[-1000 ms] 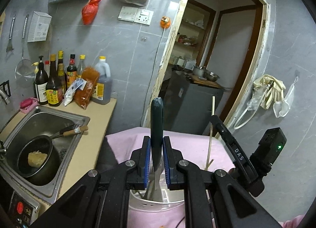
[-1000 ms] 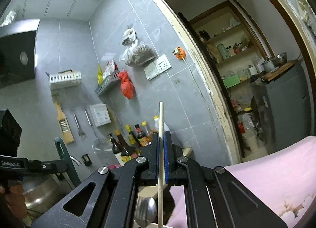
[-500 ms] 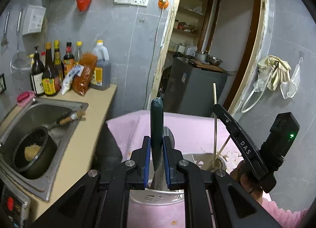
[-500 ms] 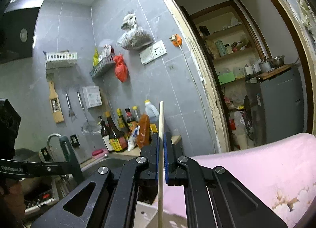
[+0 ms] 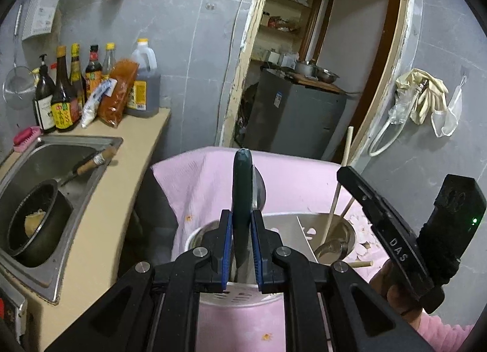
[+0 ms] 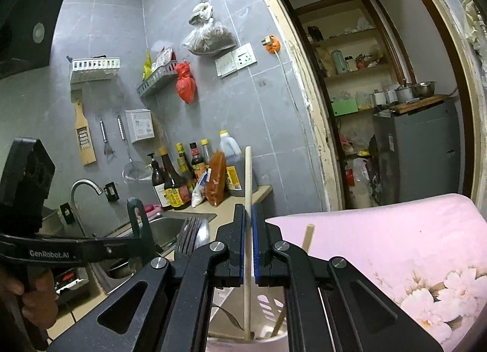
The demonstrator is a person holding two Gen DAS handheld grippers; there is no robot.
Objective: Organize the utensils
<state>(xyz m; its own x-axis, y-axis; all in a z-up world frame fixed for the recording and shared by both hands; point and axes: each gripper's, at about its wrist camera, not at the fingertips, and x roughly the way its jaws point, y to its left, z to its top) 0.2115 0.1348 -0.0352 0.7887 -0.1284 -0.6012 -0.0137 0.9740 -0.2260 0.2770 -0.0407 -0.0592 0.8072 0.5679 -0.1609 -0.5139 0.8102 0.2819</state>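
Note:
My left gripper [image 5: 242, 245] is shut on a dark green utensil handle [image 5: 242, 181] that stands upright over a white perforated utensil holder [image 5: 243, 295] on the pink cloth. My right gripper [image 6: 248, 248] is shut on a pale wooden chopstick [image 6: 248, 181], held upright with its lower end down in the holder [image 6: 268, 306]. The right gripper also shows in the left wrist view [image 5: 392, 236], with its chopstick [image 5: 342, 169] reaching into the holder's right side beside a metal ladle [image 5: 331, 250]. A second chopstick [image 6: 307, 236] leans in the holder. A fork and spoon [image 6: 191, 234] stick up near the left gripper.
A steel sink [image 5: 45, 163] with a dark pot [image 5: 30, 224] lies to the left, with sauce bottles [image 5: 70, 90] on the counter behind it. A tap [image 6: 83, 190] rises over the sink. A doorway with a grey cabinet [image 5: 292, 114] is straight behind the pink-covered table [image 5: 197, 178].
Both grippers have come down toward the holder. The green-handled utensil and the chopstick have sunk lower into it, and the holder's inside now shows.

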